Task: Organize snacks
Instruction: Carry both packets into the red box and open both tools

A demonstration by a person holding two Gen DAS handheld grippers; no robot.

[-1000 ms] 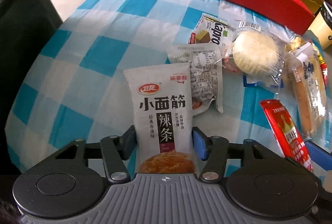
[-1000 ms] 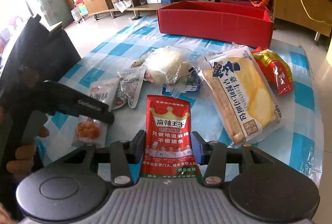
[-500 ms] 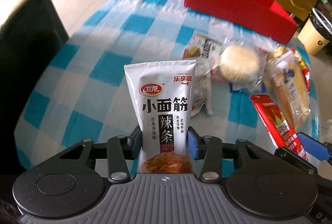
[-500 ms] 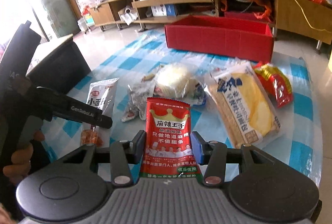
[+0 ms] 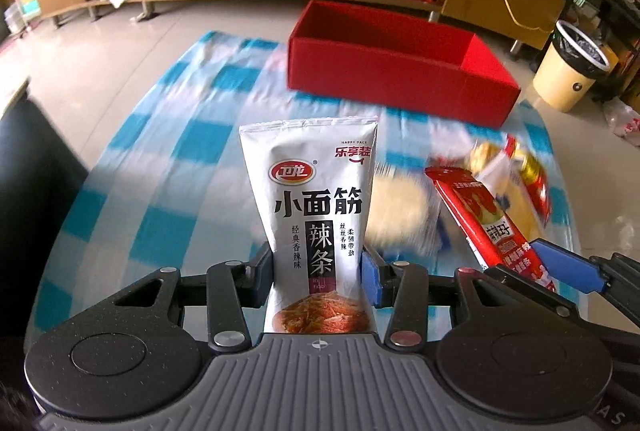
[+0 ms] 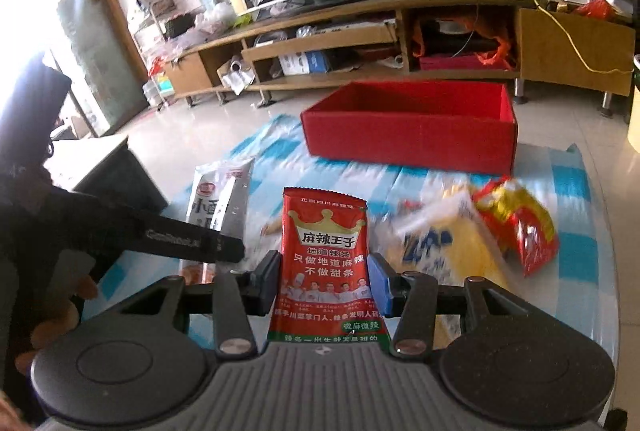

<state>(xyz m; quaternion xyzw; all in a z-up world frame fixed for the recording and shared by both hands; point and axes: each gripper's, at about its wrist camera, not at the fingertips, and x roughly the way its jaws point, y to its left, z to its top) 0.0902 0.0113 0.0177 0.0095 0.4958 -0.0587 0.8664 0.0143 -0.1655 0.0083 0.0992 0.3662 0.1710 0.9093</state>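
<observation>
Two tools, each clamped on one snack: left tool (image 5: 318, 267) on white pack (image 5: 316, 215), right tool (image 6: 326, 281) on red pack (image 6: 326, 259). Could slip out if squeezed too loosely. Could bump together, so close side by side. Red box (image 6: 412, 135) well ahead, past both tools.

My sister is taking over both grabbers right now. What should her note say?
Left gripper: shut on the white snack packet, held off the table.
Right gripper: shut on the red snack packet, also held up.
Red box: at the far end of the checked tablecloth, and looks empty.
Still on the cloth: the bread bag, the red-and-yellow bag and a round bun.
Done: two packets picked up.
Left: probably drop both in the box, then fetch the rest.
</observation>
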